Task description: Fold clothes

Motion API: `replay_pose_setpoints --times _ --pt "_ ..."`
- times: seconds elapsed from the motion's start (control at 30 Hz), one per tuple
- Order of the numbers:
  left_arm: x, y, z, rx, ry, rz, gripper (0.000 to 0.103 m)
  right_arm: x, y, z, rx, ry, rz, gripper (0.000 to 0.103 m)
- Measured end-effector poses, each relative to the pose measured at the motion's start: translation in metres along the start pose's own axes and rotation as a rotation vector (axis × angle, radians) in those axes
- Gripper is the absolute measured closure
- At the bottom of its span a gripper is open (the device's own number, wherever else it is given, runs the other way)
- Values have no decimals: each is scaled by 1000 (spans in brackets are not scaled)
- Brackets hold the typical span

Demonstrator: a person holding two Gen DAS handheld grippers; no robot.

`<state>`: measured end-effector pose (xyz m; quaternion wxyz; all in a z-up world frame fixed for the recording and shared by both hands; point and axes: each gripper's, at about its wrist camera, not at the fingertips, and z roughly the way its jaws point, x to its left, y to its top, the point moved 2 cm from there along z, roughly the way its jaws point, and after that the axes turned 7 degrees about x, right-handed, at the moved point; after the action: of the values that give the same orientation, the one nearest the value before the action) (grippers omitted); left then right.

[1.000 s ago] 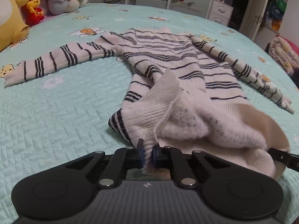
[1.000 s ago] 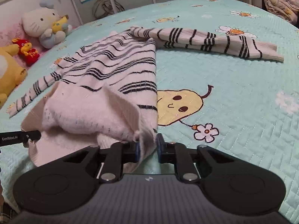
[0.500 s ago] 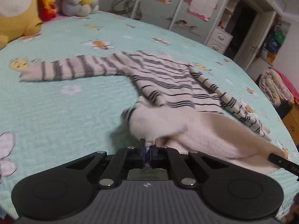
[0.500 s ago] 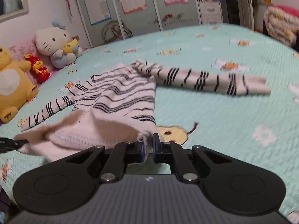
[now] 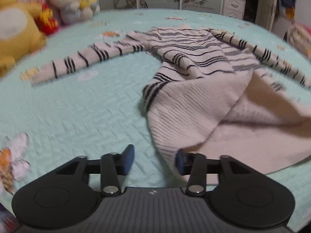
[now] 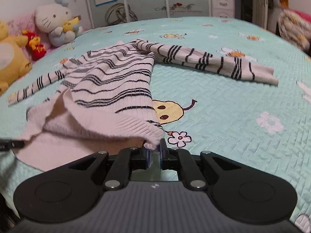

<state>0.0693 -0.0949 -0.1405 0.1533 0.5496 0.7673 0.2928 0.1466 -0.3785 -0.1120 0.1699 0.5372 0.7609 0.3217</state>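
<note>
You are at the hem step of the fold: the striped knit sweater (image 5: pixel 196 62) lies spread on the turquoise quilted bedspread (image 5: pixel 77 106), collar toward twelve o'clock, sleeves running out to about ten and two, and its plain ribbed hem is raised at six o'clock, nearest you. Your left gripper (image 5: pixel 154 162) has just been opening; its jaws stand apart, the hem edge brushes the inner face of the right-hand pad, and nothing is clamped. Your right gripper (image 6: pixel 154 154) is nearly closed and pinches the hem corner (image 6: pixel 153 142) between its pads, holding that side up off the quilt. As it stands, the hem hangs unevenly, one corner held and the other free. The next move probably calls for regripping the left corner, or settling both together, so the edge travels level toward the collar without bunching.
</note>
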Motion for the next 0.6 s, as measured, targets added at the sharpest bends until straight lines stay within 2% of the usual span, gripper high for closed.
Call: replay_pose_setpoints --times 0.07,0.13,0.3,0.37,0.47,0.6 --pt "-10 -4 -4 -58 59 118 53 5 -6 3 -7 -34 -59 83" --pt "-27 -11 -8 -111 133 262 47 10 -12 4 -15 -66 -121 79" --pt "-64 -26 -5 -180 199 490 46 21 -20 8 -23 -104 -214 71" --pt "-74 -26 0 -191 231 527 46 24 -19 12 -26 -108 -222 70" --pt "-77 -18 7 -185 253 518 45 30 -14 17 -45 -132 -241 68" --pt "-78 -13 15 -193 309 524 36 33 -11 18 -66 -172 -262 66"
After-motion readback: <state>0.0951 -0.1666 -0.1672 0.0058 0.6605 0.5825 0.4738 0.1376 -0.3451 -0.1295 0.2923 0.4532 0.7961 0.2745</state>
